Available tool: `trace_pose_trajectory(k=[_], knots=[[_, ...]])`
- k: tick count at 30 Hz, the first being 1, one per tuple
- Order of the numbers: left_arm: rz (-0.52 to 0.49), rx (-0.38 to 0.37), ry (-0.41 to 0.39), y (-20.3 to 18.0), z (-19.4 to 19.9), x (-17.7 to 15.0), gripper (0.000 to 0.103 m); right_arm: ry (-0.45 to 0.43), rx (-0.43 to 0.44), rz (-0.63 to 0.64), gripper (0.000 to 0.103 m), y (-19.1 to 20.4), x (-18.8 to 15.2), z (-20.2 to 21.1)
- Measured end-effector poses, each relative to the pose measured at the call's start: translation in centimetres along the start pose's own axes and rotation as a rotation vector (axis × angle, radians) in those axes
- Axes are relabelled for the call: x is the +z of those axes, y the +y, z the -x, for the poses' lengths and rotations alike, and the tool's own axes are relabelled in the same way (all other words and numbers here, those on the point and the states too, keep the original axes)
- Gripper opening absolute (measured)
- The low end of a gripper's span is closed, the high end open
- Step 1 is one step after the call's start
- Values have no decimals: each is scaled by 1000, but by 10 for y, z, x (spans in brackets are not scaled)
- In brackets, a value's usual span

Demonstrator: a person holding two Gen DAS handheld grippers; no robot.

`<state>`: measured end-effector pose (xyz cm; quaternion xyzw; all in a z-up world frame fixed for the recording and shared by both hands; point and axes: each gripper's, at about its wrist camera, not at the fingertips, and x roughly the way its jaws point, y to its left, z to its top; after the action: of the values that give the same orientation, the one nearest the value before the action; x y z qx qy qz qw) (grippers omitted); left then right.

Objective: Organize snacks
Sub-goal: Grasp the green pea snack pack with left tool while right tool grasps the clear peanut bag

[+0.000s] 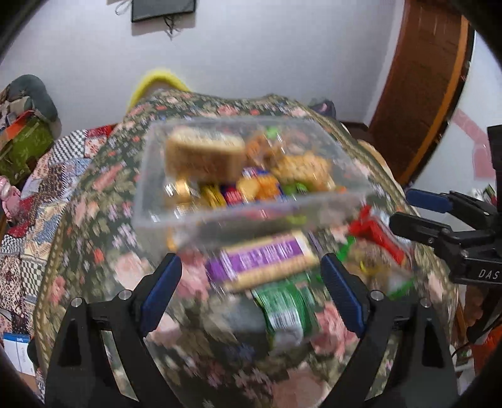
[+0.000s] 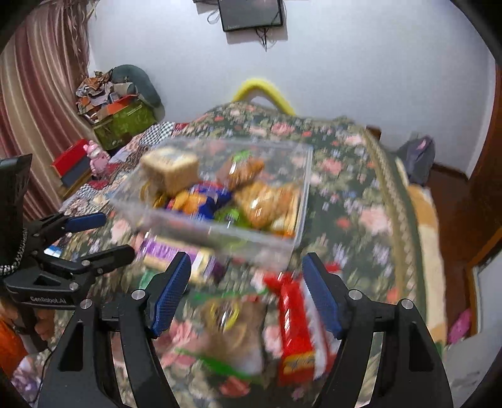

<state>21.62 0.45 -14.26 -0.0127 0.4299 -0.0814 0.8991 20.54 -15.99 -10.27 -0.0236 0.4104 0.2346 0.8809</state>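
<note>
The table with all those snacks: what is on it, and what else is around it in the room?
Clear plastic box: one, see-through, middle of the table, partly filled with wrapped snacks.
Purple packet: one, purple and tan, on the cloth just in front of the box.
Green packet: one, green, in front of the purple one.
Red packet: one, red, on the cloth to the right.
Clear bag of snacks: one, green-edged, beside the red packet.
Tablecloth: one, dark green with pink flowers.
Dark screen: one, black, on the white wall.
Curtain: pinkish-brown, far left.
Left gripper: black with blue pads, open above the purple packet.
Right gripper: black with blue pads, open above the red packet.
</note>
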Motion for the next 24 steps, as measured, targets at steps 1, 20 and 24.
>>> trace_pose_trajectory(k=[1, 20, 24], knots=[[0, -6, 10, -2, -2, -5, 91, 13, 16, -12, 71, -1, -6, -2], [16, -38, 59, -29, -46, -50, 67, 167, 107, -122, 56, 0, -60, -43], [11, -54, 45, -28, -45, -52, 42, 143, 97, -133, 45, 2, -63, -40]])
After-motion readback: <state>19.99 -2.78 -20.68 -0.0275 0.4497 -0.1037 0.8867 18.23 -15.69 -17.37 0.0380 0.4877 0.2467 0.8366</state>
